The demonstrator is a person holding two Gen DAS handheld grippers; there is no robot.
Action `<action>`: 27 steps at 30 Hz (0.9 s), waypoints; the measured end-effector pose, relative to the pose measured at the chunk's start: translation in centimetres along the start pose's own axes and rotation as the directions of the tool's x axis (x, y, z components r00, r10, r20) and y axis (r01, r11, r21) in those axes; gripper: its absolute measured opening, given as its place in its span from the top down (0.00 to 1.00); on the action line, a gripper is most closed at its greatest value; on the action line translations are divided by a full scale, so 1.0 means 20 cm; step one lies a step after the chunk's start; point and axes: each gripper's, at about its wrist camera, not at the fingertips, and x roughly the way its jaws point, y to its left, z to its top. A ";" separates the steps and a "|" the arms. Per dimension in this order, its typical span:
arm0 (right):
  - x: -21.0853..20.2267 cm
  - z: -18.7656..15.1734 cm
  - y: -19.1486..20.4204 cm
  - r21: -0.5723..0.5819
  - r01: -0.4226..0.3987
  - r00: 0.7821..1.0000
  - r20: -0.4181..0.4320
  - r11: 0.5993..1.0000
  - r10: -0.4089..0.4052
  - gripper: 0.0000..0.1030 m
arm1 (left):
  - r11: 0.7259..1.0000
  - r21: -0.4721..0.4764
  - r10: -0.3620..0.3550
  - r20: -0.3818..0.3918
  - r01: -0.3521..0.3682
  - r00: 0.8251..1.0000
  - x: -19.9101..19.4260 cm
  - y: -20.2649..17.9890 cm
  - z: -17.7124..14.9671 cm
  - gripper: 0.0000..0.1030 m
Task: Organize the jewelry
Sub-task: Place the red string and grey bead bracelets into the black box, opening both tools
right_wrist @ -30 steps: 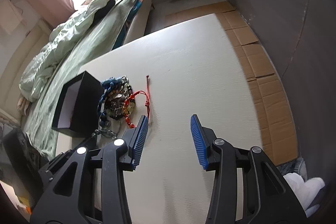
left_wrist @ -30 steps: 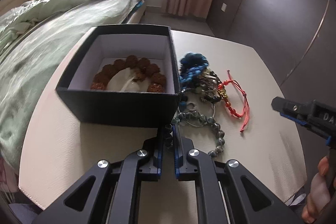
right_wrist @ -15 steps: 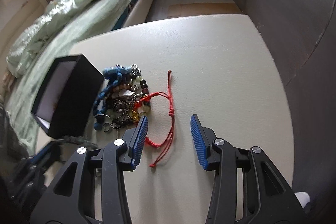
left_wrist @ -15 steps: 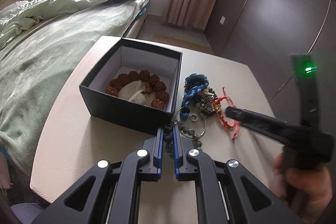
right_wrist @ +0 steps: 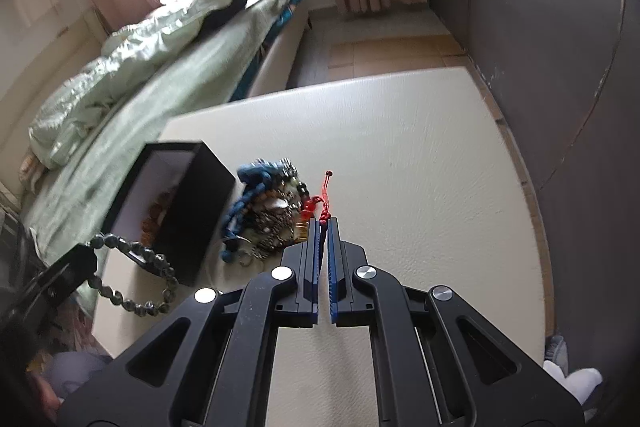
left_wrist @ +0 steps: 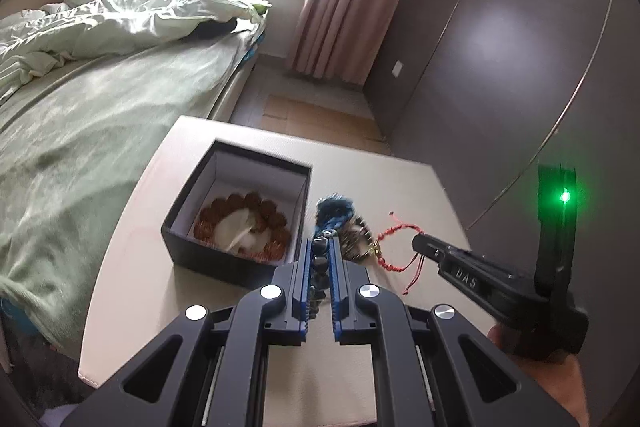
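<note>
Between the left gripper's clamped pads hangs the grey bead bracelet, limp and light. Right gripper pinches the red cord bracelet beside the black box; cord is thin, best gripped at its knot.

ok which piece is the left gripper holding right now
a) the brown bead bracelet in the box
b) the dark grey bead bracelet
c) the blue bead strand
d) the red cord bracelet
b: the left gripper is shut on the dark grey bead bracelet, which hangs from it beside the black box.
</note>
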 end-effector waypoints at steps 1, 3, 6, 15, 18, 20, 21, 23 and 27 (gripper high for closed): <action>-0.03 0.01 0.00 0.011 -0.010 1.000 0.013 1.000 0.010 0.95 | 1.000 0.004 -0.004 0.008 0.004 1.000 -0.02 -0.01 0.01 0.94; -0.07 0.02 0.00 0.024 -0.035 0.999 0.041 0.999 0.034 0.95 | 1.000 0.014 -0.011 0.027 0.011 1.000 -0.05 -0.02 0.05 0.94; -0.13 0.04 0.03 0.031 -0.062 0.994 0.092 0.998 0.059 0.95 | 1.000 0.026 -0.018 0.053 0.017 0.998 -0.10 -0.03 0.11 0.94; -0.25 0.08 0.14 0.010 -0.172 0.962 0.217 0.985 0.165 0.95 | 0.998 0.068 0.003 0.099 -0.010 0.995 -0.18 0.03 0.27 0.94; -0.25 0.09 0.19 -0.003 -0.193 0.954 0.234 0.981 0.188 0.95 | 0.997 0.075 0.014 0.099 -0.021 0.995 -0.17 0.07 0.31 0.94; -0.26 0.09 0.22 -0.006 -0.200 0.949 0.248 0.980 0.195 0.95 | 0.997 0.074 0.014 0.091 -0.021 0.996 -0.15 0.11 0.32 0.94; -0.26 0.09 0.23 -0.008 -0.203 0.947 0.253 0.979 0.199 0.95 | 0.997 0.074 0.017 0.086 -0.024 0.996 -0.13 0.13 0.33 0.94; -0.25 0.10 0.26 -0.008 -0.212 0.945 0.255 0.977 0.207 0.95 | 0.996 0.079 0.028 0.081 -0.035 0.996 -0.10 0.16 0.33 0.94; -0.23 0.10 0.29 -0.006 -0.223 0.944 0.248 0.975 0.217 0.95 | 0.996 0.078 0.036 0.046 -0.040 0.998 0.00 0.22 0.33 0.94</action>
